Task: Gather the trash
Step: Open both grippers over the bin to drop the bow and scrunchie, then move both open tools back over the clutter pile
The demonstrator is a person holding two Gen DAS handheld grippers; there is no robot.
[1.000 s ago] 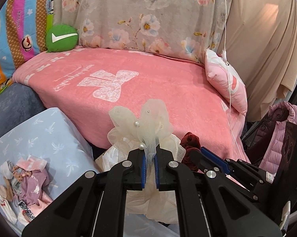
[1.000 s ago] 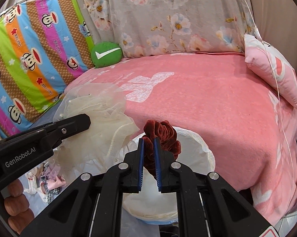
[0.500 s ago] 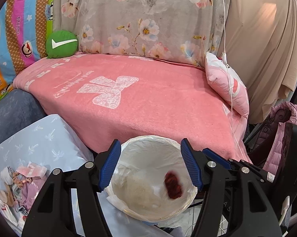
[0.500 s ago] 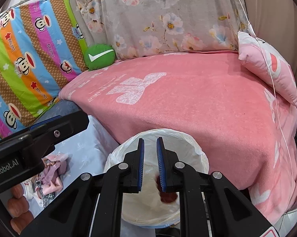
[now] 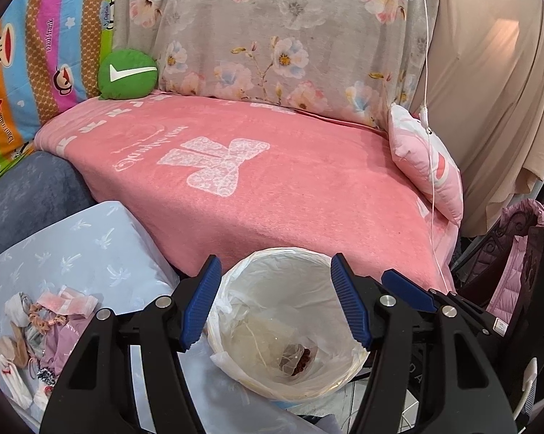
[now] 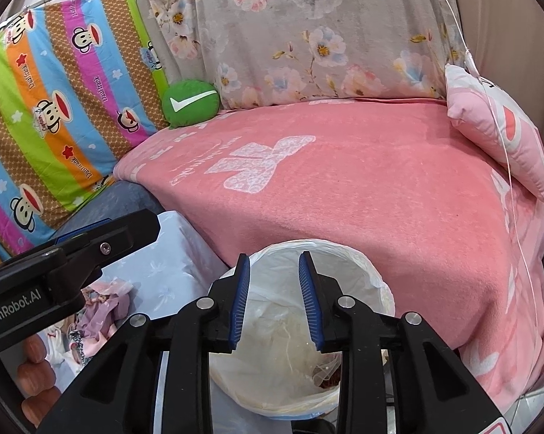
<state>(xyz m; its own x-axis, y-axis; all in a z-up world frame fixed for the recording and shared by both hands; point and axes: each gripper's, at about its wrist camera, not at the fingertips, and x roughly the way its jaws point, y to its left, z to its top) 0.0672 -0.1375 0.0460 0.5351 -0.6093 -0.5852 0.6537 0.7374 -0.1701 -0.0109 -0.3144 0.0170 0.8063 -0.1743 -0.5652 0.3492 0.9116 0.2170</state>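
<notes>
Both grippers hang directly over the white plastic-lined round bin [image 5: 290,325], empty: the left gripper [image 5: 275,307] gapes wide, the right gripper [image 6: 275,303] has just been opening, narrower. Cream tulle and dark red trash [image 5: 297,358] lies inside. Beyond the bin, the pink fleece blanket [image 5: 272,188].

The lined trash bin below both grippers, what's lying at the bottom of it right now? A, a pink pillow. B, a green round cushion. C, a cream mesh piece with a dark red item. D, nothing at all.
C: inside the lined trash bin a cream mesh piece lies at the bottom with a dark red item against it.
</notes>
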